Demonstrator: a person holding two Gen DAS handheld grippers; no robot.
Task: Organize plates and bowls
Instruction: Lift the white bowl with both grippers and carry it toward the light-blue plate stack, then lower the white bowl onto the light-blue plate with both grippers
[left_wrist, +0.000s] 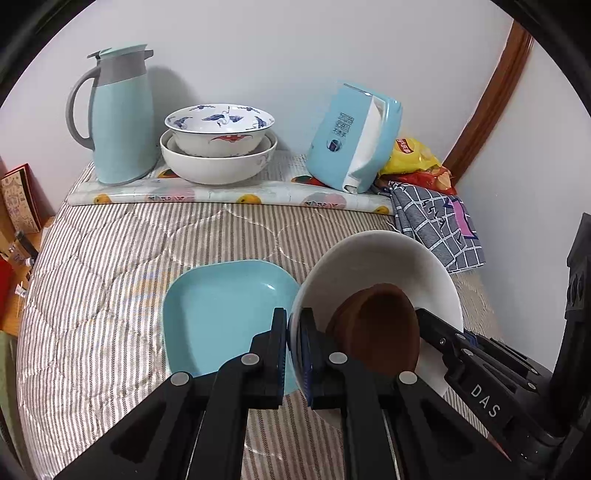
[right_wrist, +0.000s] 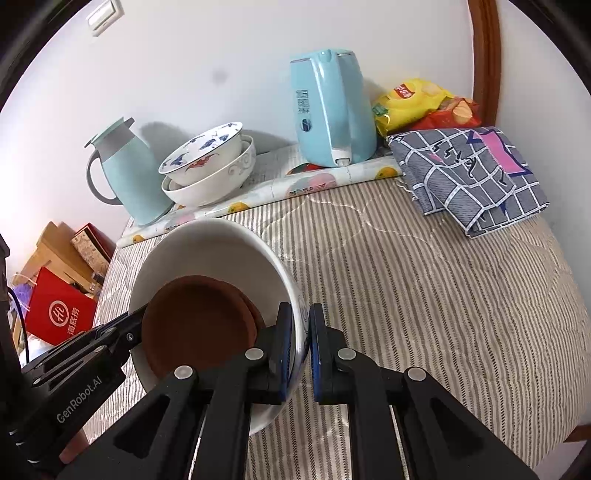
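Each wrist camera looked steeply down along its own fingers from close above the striped quilt, the left from the white bowl's left rim and the right from its right, both sharing it, the stacked bowls and blue kettle at the wall.

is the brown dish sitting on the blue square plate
No, the brown dish lies inside the white bowl; the blue square plate beside it is bare.

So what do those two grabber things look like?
Both are black plastic. The left gripper and right gripper have flat fingers with blue ridged pads and round silver bolts. White lettering on the sides reads "GenRobot.AI" on one and "DAS" on the other.
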